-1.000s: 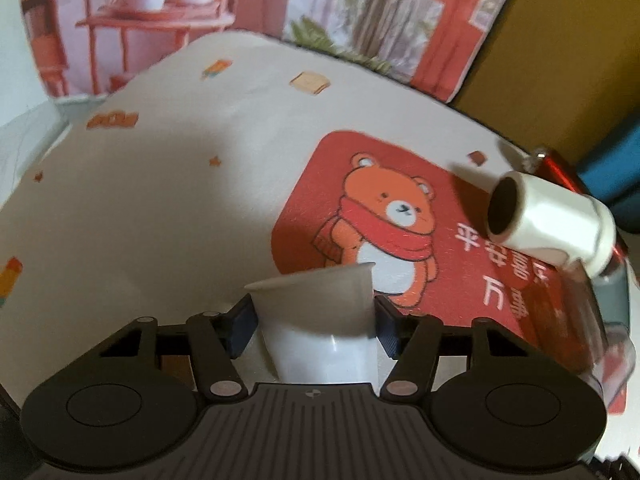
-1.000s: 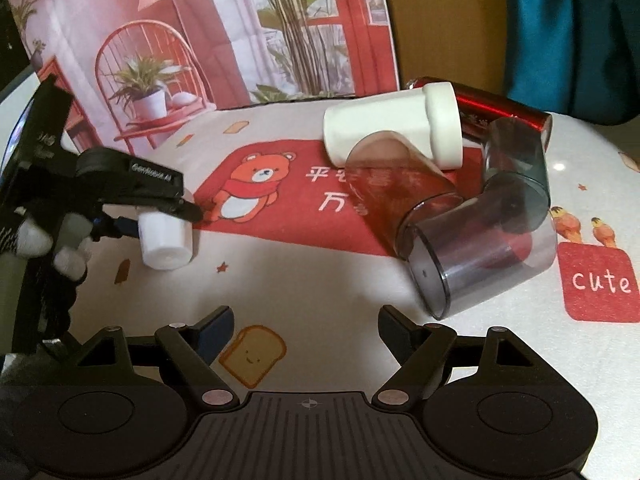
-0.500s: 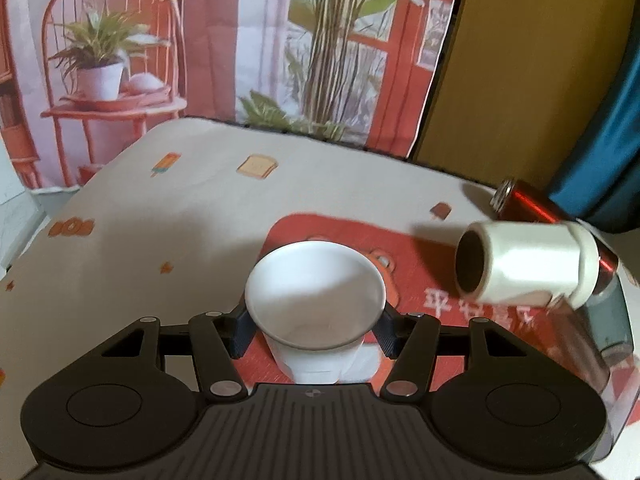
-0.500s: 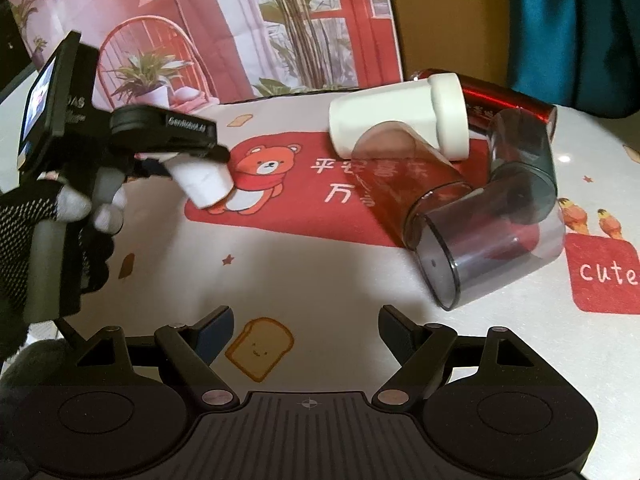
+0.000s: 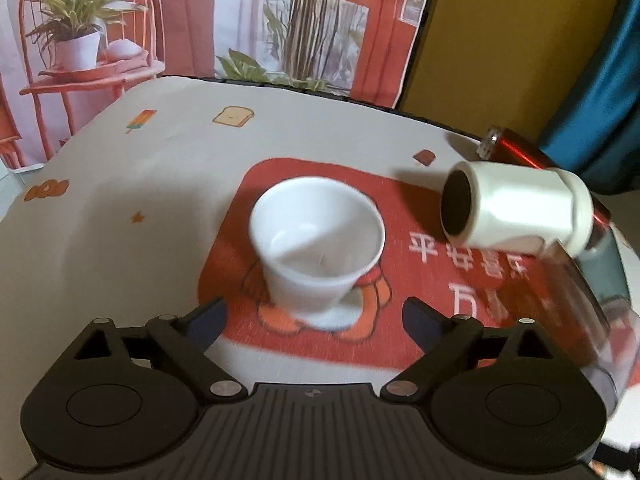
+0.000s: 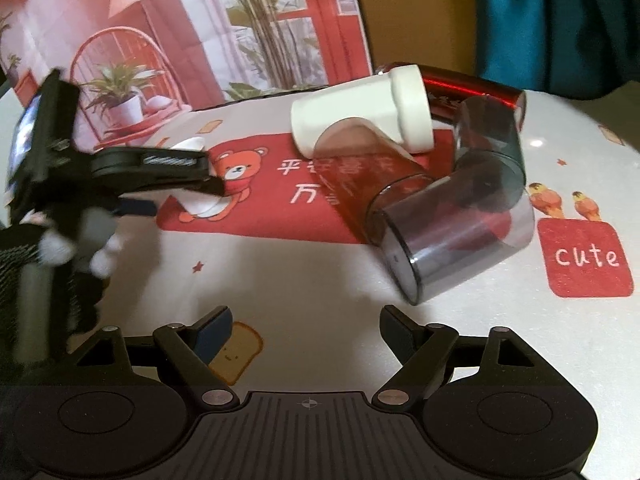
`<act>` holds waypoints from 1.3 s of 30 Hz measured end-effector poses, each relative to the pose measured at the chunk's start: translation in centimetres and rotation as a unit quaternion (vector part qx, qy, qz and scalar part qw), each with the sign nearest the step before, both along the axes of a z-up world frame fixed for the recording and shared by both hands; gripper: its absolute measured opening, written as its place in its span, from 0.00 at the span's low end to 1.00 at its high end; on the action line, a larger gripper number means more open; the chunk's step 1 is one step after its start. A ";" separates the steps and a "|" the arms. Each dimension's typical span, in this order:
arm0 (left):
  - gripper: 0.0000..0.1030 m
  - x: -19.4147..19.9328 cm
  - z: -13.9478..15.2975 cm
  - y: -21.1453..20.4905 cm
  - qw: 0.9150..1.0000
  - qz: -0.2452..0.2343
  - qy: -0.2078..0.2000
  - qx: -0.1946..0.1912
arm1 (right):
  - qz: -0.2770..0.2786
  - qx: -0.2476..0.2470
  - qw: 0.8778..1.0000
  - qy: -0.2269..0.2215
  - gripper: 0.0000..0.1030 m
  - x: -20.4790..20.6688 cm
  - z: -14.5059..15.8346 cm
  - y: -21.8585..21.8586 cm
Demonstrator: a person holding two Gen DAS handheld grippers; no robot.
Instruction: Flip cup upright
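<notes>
Fingers on the left gripper point(image 5: 314, 316) are spread wide, both dark blue pads point(image 5: 208, 316) clear of the white cup point(image 5: 318, 248), which sits just ahead of them and between their lines. That cup is mouth up now, standing on the red bear mat point(image 5: 432, 280) printed on the counter point(image 5: 120, 208), its base over the bear's body; the frame is blurred, so whether it sits perfectly level is hard to call.

Over on the right, the right gripper point(image 6: 306, 330) is also spread wide, holding nothing, its fingers point(image 6: 214, 326) hovering above the toast print on the cloth. From that side the left gripper point(image 6: 160, 168) shows as a black frame at the left, with the white cup point(image 6: 196, 204) partly hidden behind its arm, and a gloved hand point(image 6: 52, 248) gripping the handle below.

Further back lies a pile of 4 tipped containers: a white bottle point(image 5: 516, 208) on its side with its dark mouth facing left, a red metallic can point(image 5: 516, 148) behind it, a red tinted tumbler point(image 6: 360, 176) and a smoky clear tumbler point(image 6: 460, 240), all touching or overlapping one another. A red "cute" patch point(image 6: 584, 258) sits near the smoky tumbler, to its right.
</notes>
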State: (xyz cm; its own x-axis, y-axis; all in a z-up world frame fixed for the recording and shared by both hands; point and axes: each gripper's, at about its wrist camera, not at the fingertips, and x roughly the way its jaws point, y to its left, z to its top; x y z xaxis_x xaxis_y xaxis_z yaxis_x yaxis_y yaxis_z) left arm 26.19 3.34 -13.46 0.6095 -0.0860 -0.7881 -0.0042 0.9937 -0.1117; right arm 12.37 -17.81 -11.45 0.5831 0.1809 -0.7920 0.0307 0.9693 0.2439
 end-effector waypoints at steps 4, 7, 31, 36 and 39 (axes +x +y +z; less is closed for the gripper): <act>0.96 -1.8 1.0 0.9 1.000 -0.017 0.020 0.002 | -0.011 -0.017 1.000 -0.014 0.93 -0.2 0.8 0.1; 0.97 -3.4 2.5 1.3 0.999 -0.017 0.022 0.022 | -0.026 -0.029 0.999 -0.024 1.00 -0.4 1.6 0.0; 1.00 -18.1 11.5 -0.3 0.995 -0.024 -0.062 0.074 | -0.102 -0.086 0.988 -0.081 1.00 -9.4 9.9 0.0; 1.00 -21.1 12.4 -0.9 0.992 -0.025 -0.085 0.089 | -0.094 -0.101 0.987 -0.084 1.00 -11.6 11.2 0.5; 1.00 -21.9 12.5 -1.3 0.990 -0.023 -0.095 0.098 | -0.100 -0.114 0.985 -0.088 1.00 -12.5 11.4 0.7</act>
